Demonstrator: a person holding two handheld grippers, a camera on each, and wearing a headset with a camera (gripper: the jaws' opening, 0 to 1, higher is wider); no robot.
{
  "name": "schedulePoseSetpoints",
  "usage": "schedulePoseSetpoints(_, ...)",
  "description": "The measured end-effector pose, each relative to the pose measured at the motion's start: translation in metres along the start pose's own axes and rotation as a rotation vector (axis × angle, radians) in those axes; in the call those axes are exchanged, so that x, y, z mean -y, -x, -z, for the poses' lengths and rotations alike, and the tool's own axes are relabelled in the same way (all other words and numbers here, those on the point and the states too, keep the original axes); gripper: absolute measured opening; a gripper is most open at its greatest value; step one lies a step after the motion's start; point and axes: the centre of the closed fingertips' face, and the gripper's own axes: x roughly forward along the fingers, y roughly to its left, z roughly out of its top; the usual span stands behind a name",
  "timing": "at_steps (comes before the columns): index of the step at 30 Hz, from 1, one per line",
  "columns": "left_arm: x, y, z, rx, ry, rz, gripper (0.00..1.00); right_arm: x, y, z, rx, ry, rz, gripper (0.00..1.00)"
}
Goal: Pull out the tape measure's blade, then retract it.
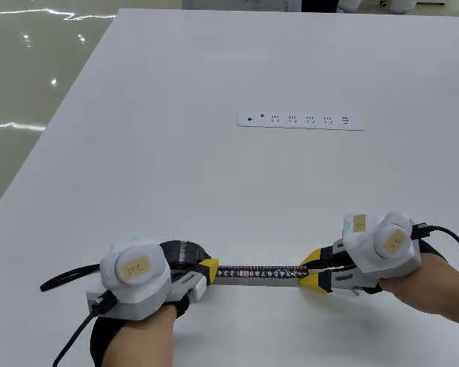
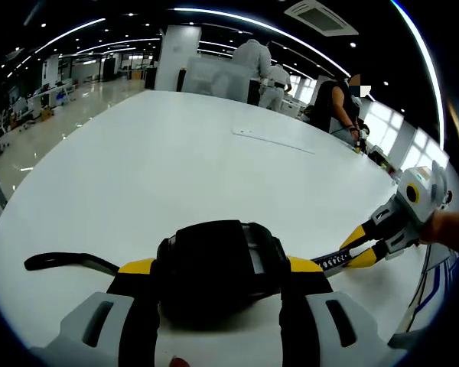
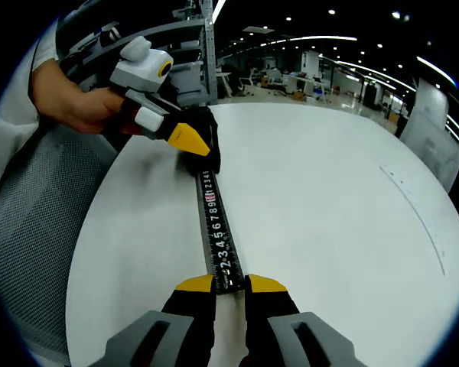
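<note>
A large open-plan hall, part office and part lab; a long white table (image 1: 214, 84) stands on a glossy pale floor (image 1: 30, 84) that mirrors the lamps; a white power strip (image 1: 300, 120) lies on the table; strip lights (image 3: 317, 37) and small spots dot a dark ceiling, with a ceiling vent (image 2: 321, 17) overhead; a perforated metal rack (image 3: 208, 53) rises beside the table; further desks (image 3: 291, 80) crowd the far end; people (image 2: 254, 57) stand beyond the table; a grey mesh chair back (image 3: 30, 252) shows close by.

White table (image 1: 176, 160) (with power strip (image 1: 300, 120))
</note>
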Motion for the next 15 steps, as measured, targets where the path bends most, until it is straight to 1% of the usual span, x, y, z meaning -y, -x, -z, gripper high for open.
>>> schedulePoseSetpoints(15,0.0,0.0,0.0,-0.006,0.01,0.01,0.59,-0.007,-0.031,-0.032,0.039,0.0,-0.027,0.11)
